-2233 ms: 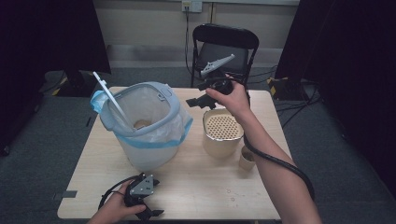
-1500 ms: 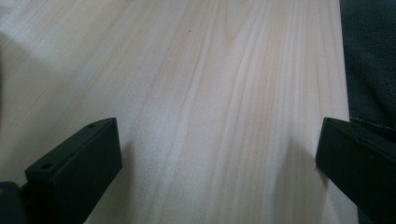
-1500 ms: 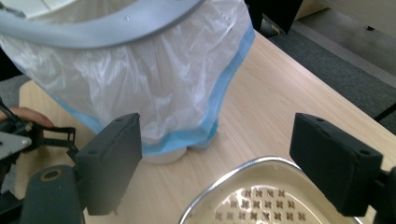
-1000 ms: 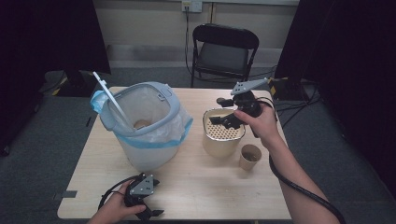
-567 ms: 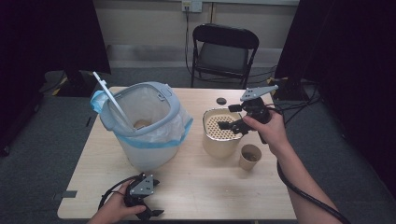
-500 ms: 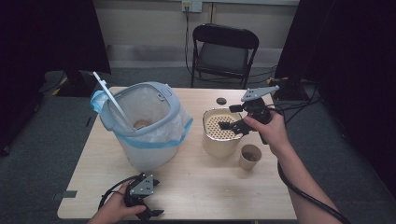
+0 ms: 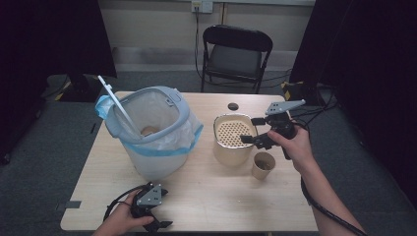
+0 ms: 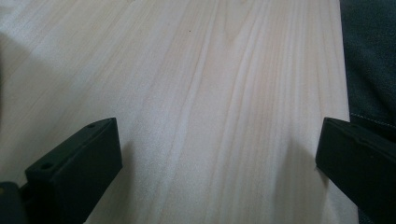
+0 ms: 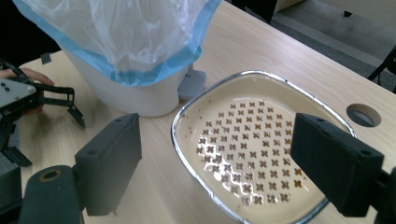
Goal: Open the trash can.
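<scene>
A beige container with a perforated, metal-rimmed top (image 7: 232,132) (image 9: 254,144) stands right of the table's middle. My right gripper (image 7: 252,131) (image 9: 217,154) hovers just above its right rim, jaws pointing left, open, nothing between them. A white bin lined with a blue-edged plastic bag (image 7: 150,130) (image 9: 135,51) stands to the left; a white stick (image 7: 115,103) leans in it and something brown (image 7: 147,131) lies inside. My left gripper (image 7: 162,209) (image 8: 217,149) (image 9: 28,100) rests near the table's front edge, jaws wide open over bare wood.
A paper cup (image 7: 263,164) stands just in front of my right hand. A round hole (image 7: 232,106) (image 9: 363,114) is in the tabletop behind the beige container. A black folding chair (image 7: 236,54) stands beyond the far table edge. Cables trail from both grippers.
My right gripper has moved from beside the bin's top to the right and down, toward me, to the beige container's right rim. The left gripper has stayed put.
</scene>
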